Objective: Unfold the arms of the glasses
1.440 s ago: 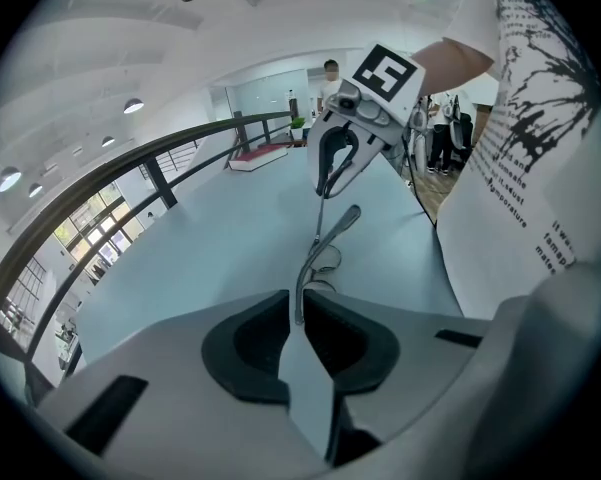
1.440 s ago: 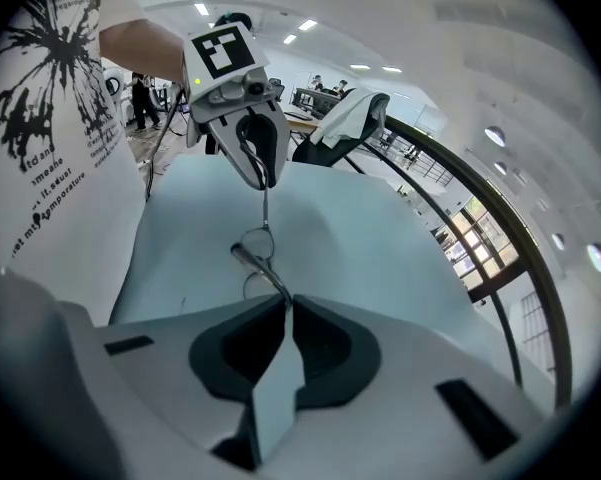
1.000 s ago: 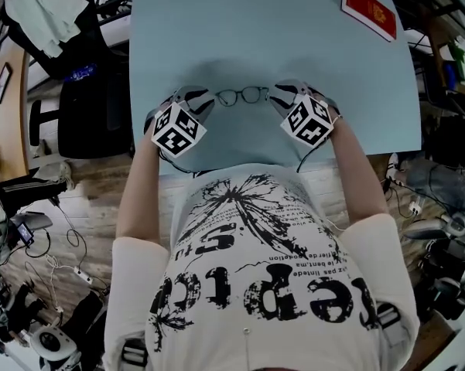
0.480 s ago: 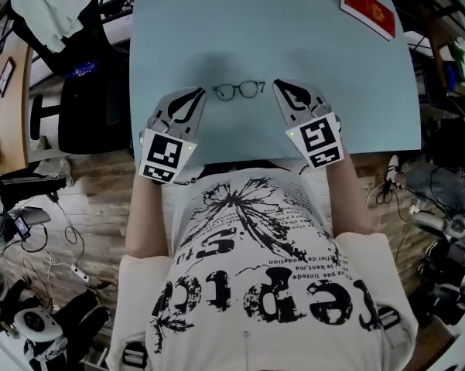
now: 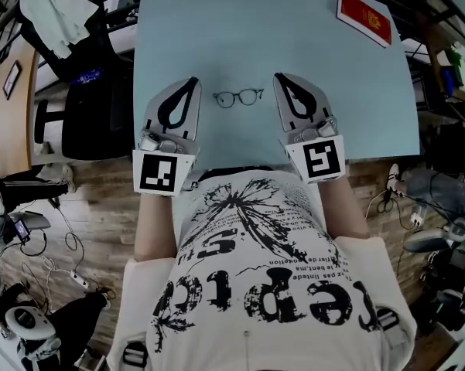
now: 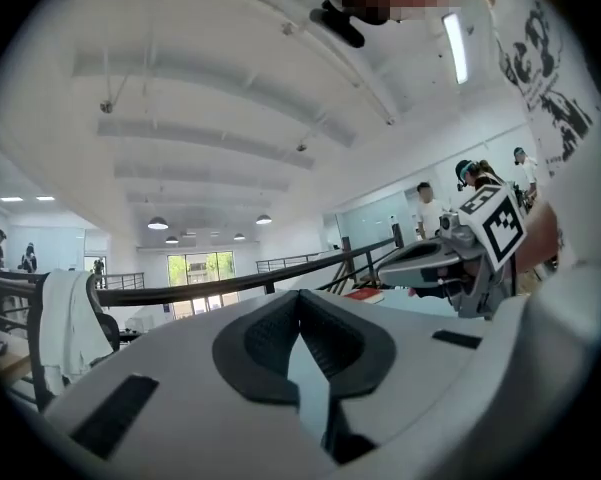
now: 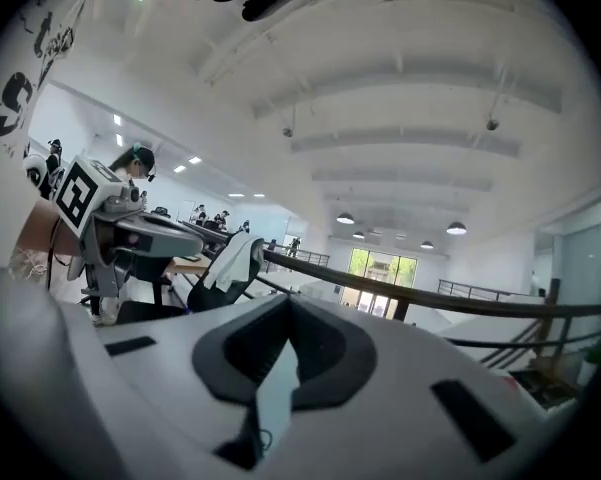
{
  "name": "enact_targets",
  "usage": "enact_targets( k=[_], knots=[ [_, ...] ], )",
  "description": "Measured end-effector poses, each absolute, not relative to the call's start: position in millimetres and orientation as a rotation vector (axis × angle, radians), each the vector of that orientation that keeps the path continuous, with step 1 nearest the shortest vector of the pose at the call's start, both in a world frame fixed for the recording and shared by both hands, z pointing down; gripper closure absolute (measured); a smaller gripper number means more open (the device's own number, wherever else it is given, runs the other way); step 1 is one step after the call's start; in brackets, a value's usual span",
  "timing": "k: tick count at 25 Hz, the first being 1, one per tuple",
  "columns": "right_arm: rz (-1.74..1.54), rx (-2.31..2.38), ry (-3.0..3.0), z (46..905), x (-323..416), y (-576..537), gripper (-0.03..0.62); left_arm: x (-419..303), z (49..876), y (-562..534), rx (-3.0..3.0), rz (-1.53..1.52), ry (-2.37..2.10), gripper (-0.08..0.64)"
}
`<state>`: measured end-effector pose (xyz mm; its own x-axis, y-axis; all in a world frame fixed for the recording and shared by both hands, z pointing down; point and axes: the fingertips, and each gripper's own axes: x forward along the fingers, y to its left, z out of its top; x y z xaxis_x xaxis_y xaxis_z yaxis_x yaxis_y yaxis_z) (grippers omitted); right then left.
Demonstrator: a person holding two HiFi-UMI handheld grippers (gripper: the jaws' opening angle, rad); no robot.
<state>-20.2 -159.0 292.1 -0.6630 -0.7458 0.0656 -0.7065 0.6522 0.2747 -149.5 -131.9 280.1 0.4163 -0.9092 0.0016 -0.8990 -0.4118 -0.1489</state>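
Note:
Thin dark-framed glasses (image 5: 238,97) lie on the pale blue table (image 5: 348,99), lenses side by side; their arms are too small to make out. My left gripper (image 5: 192,80) hangs above the table just left of them, and my right gripper (image 5: 278,76) just right of them. Both point level, away from the person, and touch nothing. In the left gripper view the left gripper (image 6: 300,296) has its jaws together with nothing between them. The right gripper (image 7: 288,300) looks the same in its own view. Neither gripper view shows the glasses.
A red book (image 5: 364,15) lies at the table's far right corner. A dark chair (image 5: 85,99) with a white cloth (image 5: 50,14) stands left of the table. Cables and gear litter the wooden floor on both sides.
Both grippers have lifted away from the two ends of the glasses and tipped up to level. The right jaws have closed. The glasses stay on the table.

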Motion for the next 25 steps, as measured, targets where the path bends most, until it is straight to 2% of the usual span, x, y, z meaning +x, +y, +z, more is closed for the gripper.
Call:
enact_targets(
  k=[25],
  knots=[
    [-0.236, 1.314, -2.644, 311, -13, -177, 0.584, -162, 288, -149, -2.523, -0.162, 1.719, 0.541]
  ],
)
